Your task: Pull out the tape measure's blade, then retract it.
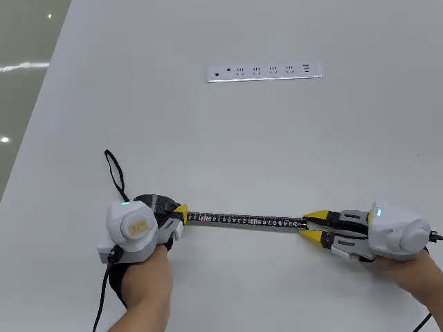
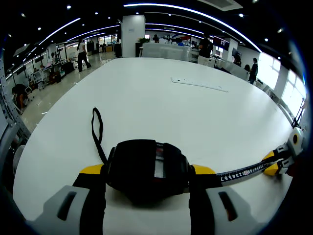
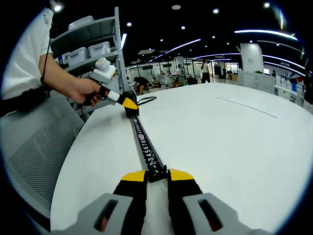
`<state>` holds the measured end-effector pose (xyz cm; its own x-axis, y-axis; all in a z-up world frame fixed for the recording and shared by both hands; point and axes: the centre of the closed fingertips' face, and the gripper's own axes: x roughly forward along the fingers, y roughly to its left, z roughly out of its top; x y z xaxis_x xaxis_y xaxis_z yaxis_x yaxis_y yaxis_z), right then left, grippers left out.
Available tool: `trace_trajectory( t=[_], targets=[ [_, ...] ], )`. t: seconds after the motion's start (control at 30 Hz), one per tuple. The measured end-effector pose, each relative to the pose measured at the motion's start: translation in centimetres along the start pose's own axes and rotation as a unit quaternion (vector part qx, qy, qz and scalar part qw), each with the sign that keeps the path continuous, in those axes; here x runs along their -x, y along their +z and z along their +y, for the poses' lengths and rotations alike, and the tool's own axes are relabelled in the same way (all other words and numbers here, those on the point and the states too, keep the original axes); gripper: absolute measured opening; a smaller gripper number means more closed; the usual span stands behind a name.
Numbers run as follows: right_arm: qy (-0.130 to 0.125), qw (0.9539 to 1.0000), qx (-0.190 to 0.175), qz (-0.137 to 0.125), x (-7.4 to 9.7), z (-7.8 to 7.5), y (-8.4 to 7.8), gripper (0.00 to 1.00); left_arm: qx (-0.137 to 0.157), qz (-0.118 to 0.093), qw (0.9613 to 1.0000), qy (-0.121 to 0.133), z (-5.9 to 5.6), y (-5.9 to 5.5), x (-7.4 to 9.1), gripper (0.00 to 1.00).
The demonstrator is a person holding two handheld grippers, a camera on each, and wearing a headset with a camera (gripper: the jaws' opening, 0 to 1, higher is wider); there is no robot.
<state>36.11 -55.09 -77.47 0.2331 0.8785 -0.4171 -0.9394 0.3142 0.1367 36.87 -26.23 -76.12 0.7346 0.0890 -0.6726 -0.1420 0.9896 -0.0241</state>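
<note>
**Two grippers, one tape measure, blade drawn out between them**

Two grippers at work, each held in one hand. Left gripper [image 2: 146, 171]: jaws clamped on either side of the black case of the tape measure [image 1: 156, 205], one yellow tip at each flank in the left gripper view. Right gripper [image 3: 157, 175]: jaws nearly together, pinching the free end of the blade [image 1: 242, 220].

One blade, extended and near-straight, running from the case to the right gripper's tips. It lies low over the table [image 1: 291, 145]; whether it touches the surface, cannot tell. Printed numerals show along its length in the right gripper view.

One black strap [image 1: 114, 173] loops out from the case and lies flat on the table, on the far side of the left gripper.

Two hands counted: left hand [image 1: 147, 278] under the left gripper's body, right hand [image 1: 413, 268] behind the right one.

One white power strip [image 1: 264, 72] lies well apart, further up the table, roughly parallel to the blade. Table white, otherwise bare around the work.
</note>
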Motion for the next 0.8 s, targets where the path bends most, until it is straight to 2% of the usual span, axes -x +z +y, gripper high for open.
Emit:
trace_trajectory(
  t=[0.37,0.8],
  targets=[
    [0.013,0.9999,0.007,-0.009,0.09,0.28,-0.10,0.13,0.001,0.002,1.0000,0.002,-0.04,-0.01,0.01,0.67],
    [-0.001,0.9998,0.018,-0.012,0.05,0.14,-0.18,0.13,0.002,0.007,1.0000,0.002,0.03,-0.14,0.00,0.66]
  ],
)
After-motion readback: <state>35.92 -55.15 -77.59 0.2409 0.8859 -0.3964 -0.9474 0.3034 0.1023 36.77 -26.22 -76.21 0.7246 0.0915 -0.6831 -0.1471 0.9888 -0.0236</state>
